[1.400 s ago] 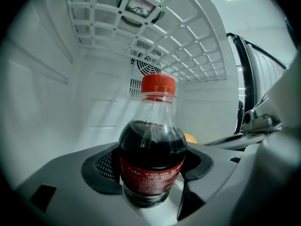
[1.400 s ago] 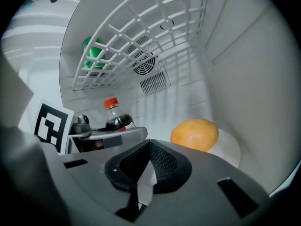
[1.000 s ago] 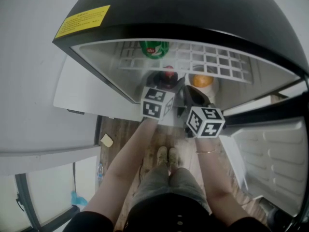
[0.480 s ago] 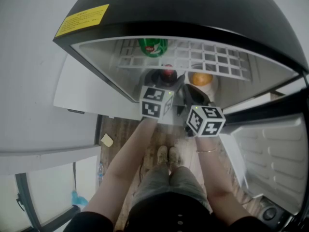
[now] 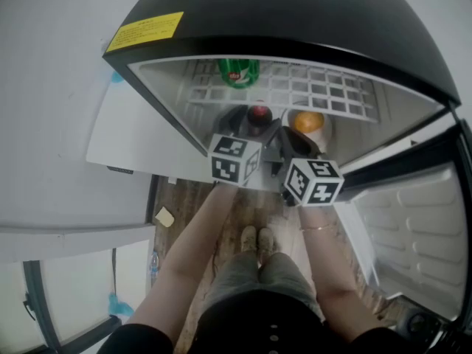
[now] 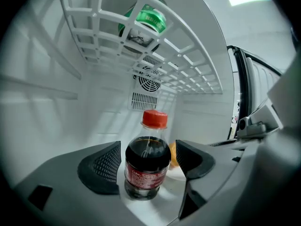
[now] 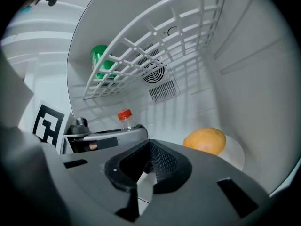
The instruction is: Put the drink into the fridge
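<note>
Cola bottle (image 6: 146, 166) stands upright on the floor of the fridge (image 5: 310, 13), beneath its wire shelf (image 6: 188, 65); left hand-held gripper (image 6: 148, 159) has just been opening, jaws wide on either side of the bottle, clear of it; right hand-held gripper (image 7: 149, 161), also reaching into the fridge, has its jaws closed together on nothing.

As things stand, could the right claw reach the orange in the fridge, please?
Probably yes: the orange lies just ahead of the right claw, nothing between them, and the cola bottle stands aside. The shut claw must open first.
</note>
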`<state>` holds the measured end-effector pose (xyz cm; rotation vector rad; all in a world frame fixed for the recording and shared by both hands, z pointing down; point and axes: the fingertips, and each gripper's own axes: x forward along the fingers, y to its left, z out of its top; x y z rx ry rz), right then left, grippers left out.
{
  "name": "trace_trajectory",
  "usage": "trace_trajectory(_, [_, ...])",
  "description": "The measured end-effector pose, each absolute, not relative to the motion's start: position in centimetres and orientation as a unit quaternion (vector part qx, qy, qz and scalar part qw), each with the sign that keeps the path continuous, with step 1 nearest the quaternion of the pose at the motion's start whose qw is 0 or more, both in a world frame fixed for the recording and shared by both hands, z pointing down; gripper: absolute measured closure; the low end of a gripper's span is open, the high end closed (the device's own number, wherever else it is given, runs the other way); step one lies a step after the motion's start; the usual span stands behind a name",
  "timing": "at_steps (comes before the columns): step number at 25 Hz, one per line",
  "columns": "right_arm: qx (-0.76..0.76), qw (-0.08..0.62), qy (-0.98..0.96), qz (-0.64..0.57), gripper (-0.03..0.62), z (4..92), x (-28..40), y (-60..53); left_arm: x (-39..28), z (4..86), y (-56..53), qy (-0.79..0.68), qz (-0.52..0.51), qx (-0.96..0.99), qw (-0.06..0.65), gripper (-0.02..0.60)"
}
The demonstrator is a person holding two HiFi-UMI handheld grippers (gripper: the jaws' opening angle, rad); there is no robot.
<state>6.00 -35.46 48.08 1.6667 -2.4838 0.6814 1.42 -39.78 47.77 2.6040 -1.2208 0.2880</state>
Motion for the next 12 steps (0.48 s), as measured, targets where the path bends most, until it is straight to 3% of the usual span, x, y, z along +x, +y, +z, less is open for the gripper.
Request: trace_trajectory(12, [0.534,0.035,-0.821,0.196,0.586,45.1,5.4,-33.7,0.1,44.8,-36.2,-0.422,0.09,0.896,0.104,0.227])
